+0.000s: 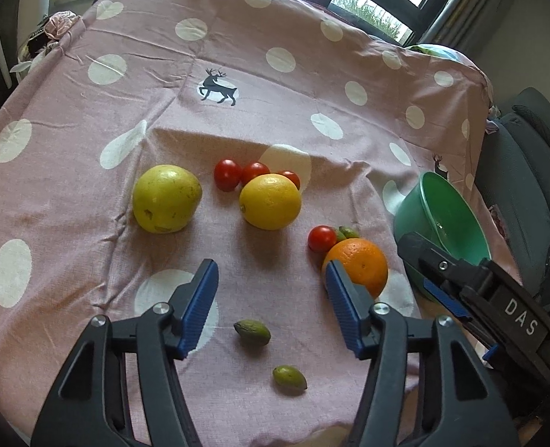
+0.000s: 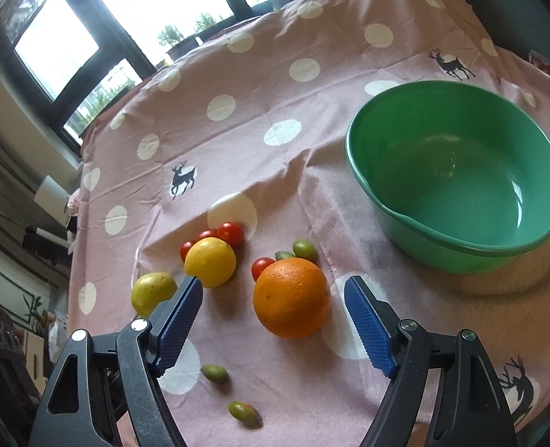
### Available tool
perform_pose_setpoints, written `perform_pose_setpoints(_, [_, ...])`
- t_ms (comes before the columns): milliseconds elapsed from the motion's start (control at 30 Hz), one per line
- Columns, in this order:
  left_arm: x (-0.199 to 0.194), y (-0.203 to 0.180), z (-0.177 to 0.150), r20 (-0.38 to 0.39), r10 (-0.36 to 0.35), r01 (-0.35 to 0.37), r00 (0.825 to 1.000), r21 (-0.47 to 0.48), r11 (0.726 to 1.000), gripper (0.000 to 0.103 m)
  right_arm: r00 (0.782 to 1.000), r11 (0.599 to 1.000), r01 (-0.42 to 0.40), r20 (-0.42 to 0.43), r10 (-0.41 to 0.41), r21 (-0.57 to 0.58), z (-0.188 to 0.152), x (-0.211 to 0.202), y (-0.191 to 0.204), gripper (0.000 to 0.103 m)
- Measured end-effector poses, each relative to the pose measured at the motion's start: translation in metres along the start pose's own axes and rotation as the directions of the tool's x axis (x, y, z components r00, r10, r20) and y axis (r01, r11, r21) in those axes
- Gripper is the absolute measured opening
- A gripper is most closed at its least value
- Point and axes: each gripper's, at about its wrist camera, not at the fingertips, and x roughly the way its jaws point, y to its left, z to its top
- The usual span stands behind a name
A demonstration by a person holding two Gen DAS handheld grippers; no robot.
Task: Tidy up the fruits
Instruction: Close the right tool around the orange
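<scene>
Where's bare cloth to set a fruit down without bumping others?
Free: the pink dotted tablecloth beyond the red cherry tomatoes, around the deer print; also left of the yellow-green pear. The green plastic bowl holds nothing. Crowded: between yellow lemon and orange.

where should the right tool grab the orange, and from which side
Grip the orange across its widest middle, coming down from the near side, where the open right tool already frames it. It is round, so any diameter works, but a cherry tomato and small green fruits crowd its far side.
</scene>
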Motion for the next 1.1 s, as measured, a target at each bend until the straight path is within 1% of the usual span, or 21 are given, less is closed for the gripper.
perform_pose_setpoints(167, [0.01,-0.01,-0.002,-0.034,-0.037,0.037,0.999,0.012,0.999,0.056,1.0,0.999,-0.016,-0.024,0.017,0.031,0.0,0.004,-0.006,0.08])
perform_pose_setpoints(267, [0.016,-0.016,-0.004,-0.055,-0.067,0.068,0.996,0.015,0.998,0.056,0.999,0.999,-0.029,-0.04,0.03,0.046,0.0,0.007,-0.008,0.075])
perform_pose_setpoints(400, [0.025,-0.023,-0.005,-0.074,-0.104,0.106,0.992,0.027,0.994,0.056,0.999,0.997,-0.018,-0.05,0.021,0.068,0.0,0.011,-0.014,0.074])
perform_pose_setpoints(500, [0.031,-0.026,-0.006,-0.098,-0.128,0.131,0.987,0.026,0.991,0.056,0.998,0.996,-0.013,-0.066,0.02,0.091,0.002,0.016,-0.02,0.064])
perform_pose_setpoints(700, [0.043,-0.032,-0.006,-0.138,-0.192,0.197,0.972,0.025,0.98,0.056,0.995,0.991,-0.025,-0.095,0.038,0.133,0.004,0.025,-0.031,0.062])
perform_pose_setpoints(800, [0.049,-0.036,-0.007,-0.163,-0.187,0.195,0.969,0.035,0.98,0.056,0.994,0.99,-0.032,-0.097,0.046,0.135,0.006,0.027,-0.034,0.061])
perform_pose_setpoints(900, [0.051,-0.04,-0.01,-0.179,-0.181,0.192,0.967,0.047,0.98,0.056,0.993,0.991,-0.031,-0.112,0.046,0.132,0.007,0.031,-0.035,0.055])
perform_pose_setpoints(1100, [0.059,-0.04,-0.009,-0.19,-0.184,0.197,0.964,0.048,0.979,0.057,0.988,0.989,-0.041,-0.14,0.061,0.14,0.01,0.039,-0.039,0.054])
